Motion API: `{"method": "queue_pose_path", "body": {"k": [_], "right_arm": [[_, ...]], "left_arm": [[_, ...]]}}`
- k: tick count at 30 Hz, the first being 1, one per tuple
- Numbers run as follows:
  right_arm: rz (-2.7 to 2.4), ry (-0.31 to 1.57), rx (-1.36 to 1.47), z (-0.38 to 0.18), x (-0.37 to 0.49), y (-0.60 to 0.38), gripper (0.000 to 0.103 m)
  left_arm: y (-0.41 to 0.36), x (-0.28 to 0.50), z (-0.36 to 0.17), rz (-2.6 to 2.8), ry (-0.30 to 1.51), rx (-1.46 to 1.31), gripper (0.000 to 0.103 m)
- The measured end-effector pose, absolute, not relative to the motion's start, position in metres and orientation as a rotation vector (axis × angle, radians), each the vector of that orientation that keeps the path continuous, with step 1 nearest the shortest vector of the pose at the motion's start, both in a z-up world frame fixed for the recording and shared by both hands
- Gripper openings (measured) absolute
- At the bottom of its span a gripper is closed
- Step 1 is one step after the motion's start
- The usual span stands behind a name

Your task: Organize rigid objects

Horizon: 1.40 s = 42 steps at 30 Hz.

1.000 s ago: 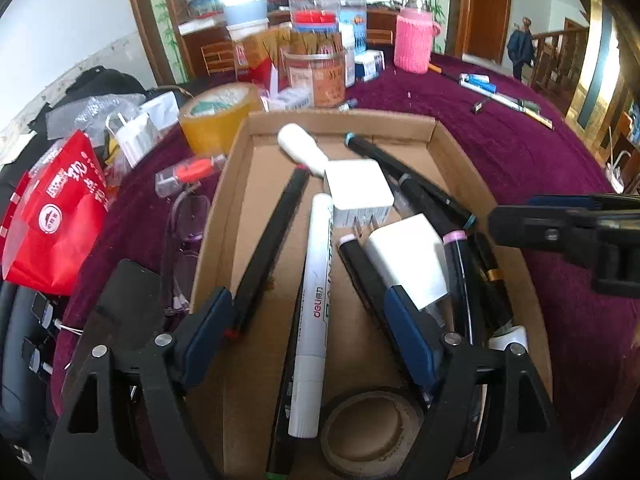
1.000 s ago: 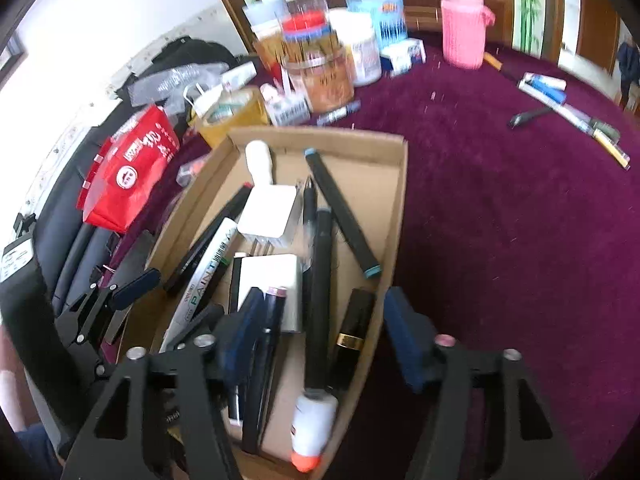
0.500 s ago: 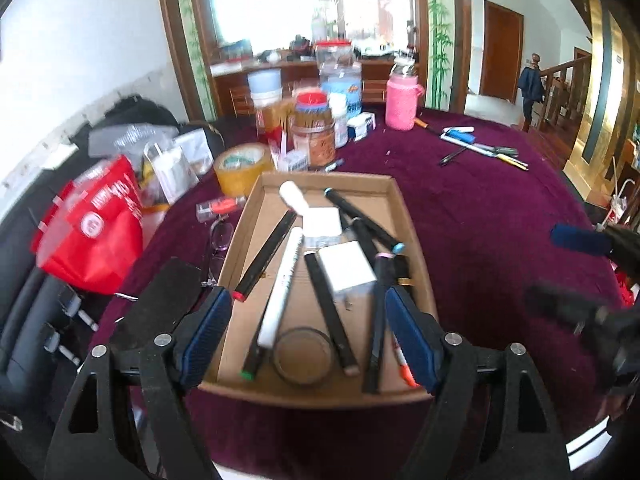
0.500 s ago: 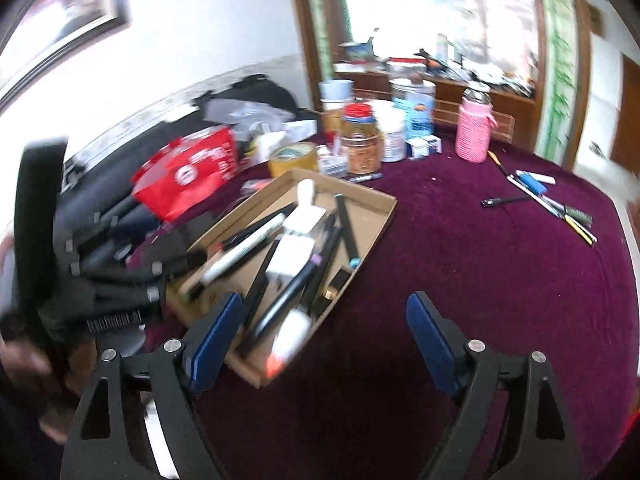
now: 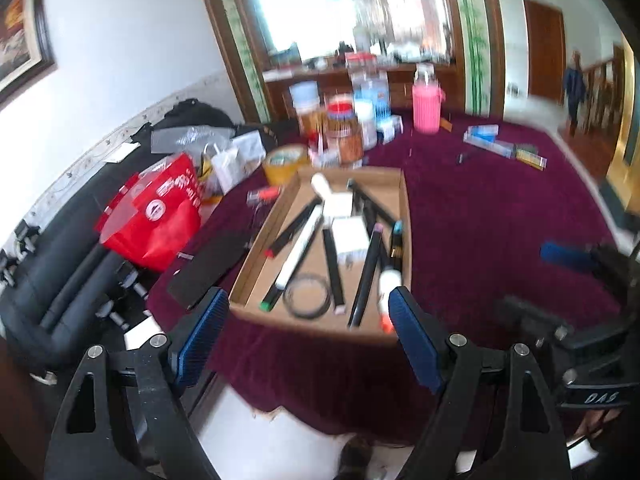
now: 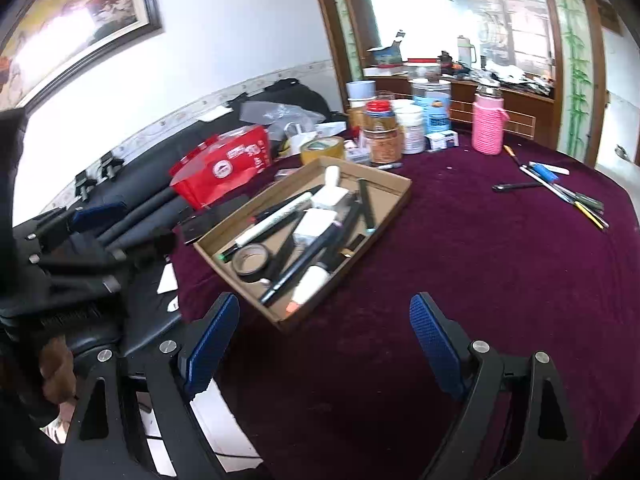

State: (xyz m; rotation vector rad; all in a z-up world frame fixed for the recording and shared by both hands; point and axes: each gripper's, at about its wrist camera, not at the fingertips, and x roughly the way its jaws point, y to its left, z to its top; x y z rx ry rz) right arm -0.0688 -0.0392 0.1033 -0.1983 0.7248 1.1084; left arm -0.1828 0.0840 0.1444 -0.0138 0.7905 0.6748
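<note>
Both my claws pulled back from cardboard tray (image 6: 394,182) since earlier frame. Left gripper (image 5: 308,338) and right gripper (image 6: 324,340) gape wide, empty. Pens, markers lie inside tray on table; sorting looks done.

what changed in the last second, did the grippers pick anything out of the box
No. Both grippers pulled back and up from the cardboard box, so it now looks smaller and farther off. The left gripper and right gripper are open and empty; the right one's jaws widened as it withdrew. The markers, white blocks and tape roll lie in the box as before.
</note>
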Motion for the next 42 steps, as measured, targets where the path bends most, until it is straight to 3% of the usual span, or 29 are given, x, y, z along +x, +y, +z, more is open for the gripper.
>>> {"method": "queue_pose_path", "body": {"k": [42], "right_arm": [[1.192, 0.724, -0.316, 0.105, -0.096, 0.012, 0.084]], "left_arm": [[0.12, -0.222, 0.135, 0.757, 0.772, -0.152, 0.083]]}}
